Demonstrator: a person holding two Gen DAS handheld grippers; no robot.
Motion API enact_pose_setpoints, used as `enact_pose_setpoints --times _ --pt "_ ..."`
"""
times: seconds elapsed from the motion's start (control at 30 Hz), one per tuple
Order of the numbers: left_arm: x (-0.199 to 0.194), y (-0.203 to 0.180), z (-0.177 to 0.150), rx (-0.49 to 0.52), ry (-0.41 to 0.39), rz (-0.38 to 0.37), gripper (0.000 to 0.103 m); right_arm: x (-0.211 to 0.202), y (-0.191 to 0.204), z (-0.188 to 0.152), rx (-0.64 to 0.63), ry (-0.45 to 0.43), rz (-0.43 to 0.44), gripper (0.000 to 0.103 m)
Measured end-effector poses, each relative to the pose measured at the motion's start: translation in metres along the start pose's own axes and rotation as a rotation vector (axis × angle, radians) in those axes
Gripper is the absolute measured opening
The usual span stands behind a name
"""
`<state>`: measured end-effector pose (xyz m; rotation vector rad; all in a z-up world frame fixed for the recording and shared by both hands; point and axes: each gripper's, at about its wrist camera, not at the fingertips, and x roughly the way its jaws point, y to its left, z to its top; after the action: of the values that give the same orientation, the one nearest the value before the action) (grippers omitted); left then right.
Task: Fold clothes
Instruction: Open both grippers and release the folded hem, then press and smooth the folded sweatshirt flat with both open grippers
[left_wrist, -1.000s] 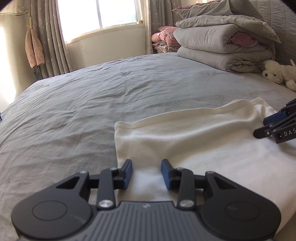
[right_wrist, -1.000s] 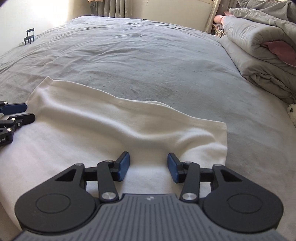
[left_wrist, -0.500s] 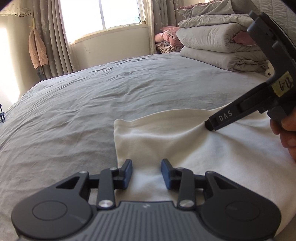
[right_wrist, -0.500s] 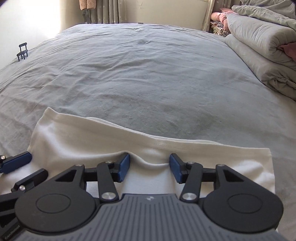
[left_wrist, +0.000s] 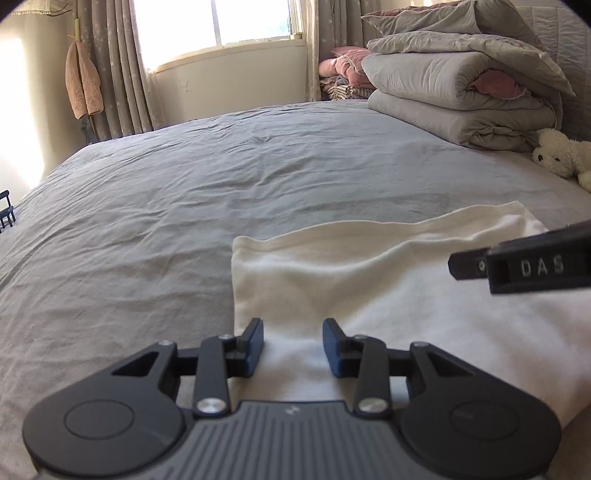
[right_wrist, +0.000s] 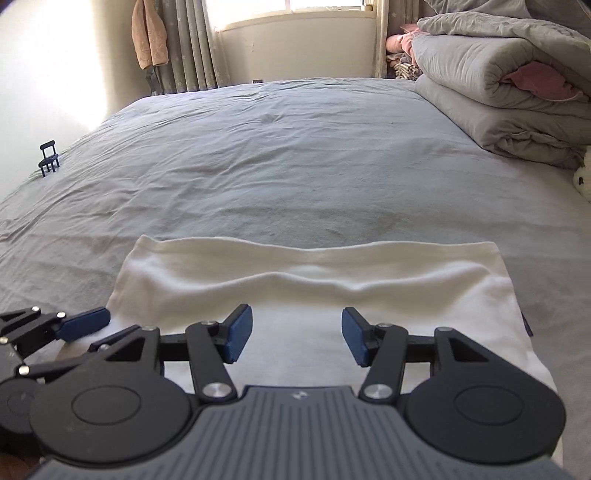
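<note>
right gripper (right_wrist: 297, 338) over near part of white garment (right_wrist: 314, 295), jaws just been widening, apart, nothing pinched between. left gripper (left_wrist: 293, 347) just beside, at garment's left edge, jaws parted, cloth under but not clamped. garment folded flat on grey bedsheet (right_wrist: 295, 155), folded duvets (right_wrist: 509, 96) well beyond.

Bright window (left_wrist: 255, 18) backlight, blown-out left wall, fisheye-bent edges, mild softness.
</note>
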<state>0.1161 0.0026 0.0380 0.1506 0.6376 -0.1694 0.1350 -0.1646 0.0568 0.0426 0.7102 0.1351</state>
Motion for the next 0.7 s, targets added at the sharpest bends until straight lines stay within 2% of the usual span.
enact_pose_setpoints --times 0.1,0.2,0.23,0.3,0.37,0.47,0.63,0.67,0.7 --pt "-0.021 -0.010 -0.005 -0.030 -0.020 -0.029 0.045 -0.023 0.013 -0.025 -0.049 -0.029 -0.039 0.056" --pt "-0.028 -0.022 -0.016 -0.060 -0.013 -0.046 0.046 -0.021 0.008 -0.051 0.033 0.014 -0.046 0.059" --pt "-0.025 -0.022 -0.021 -0.074 -0.002 -0.039 0.046 -0.020 0.007 -0.060 0.032 -0.010 -0.048 0.059" --pt "-0.018 -0.017 -0.036 -0.109 -0.018 -0.046 0.047 -0.017 0.015 -0.073 -0.066 -0.067 -0.066 0.060" --pt "-0.019 -0.012 -0.040 -0.121 -0.035 -0.062 0.049 -0.019 0.014 -0.071 -0.065 -0.066 -0.058 0.060" --pt "-0.023 -0.006 -0.039 -0.119 -0.017 -0.069 0.049 -0.028 0.005 -0.064 -0.081 -0.024 -0.022 0.059" --pt "-0.034 -0.004 -0.038 -0.030 0.005 -0.075 0.049 -0.053 -0.022 -0.065 -0.160 0.052 0.032 0.060" --pt "-0.037 -0.003 -0.037 -0.005 0.014 -0.078 0.049 -0.059 -0.031 -0.064 -0.191 0.071 0.039 0.063" --pt "-0.040 0.001 -0.036 0.005 0.029 -0.079 0.049 -0.065 -0.039 -0.063 -0.217 0.090 0.043 0.071"
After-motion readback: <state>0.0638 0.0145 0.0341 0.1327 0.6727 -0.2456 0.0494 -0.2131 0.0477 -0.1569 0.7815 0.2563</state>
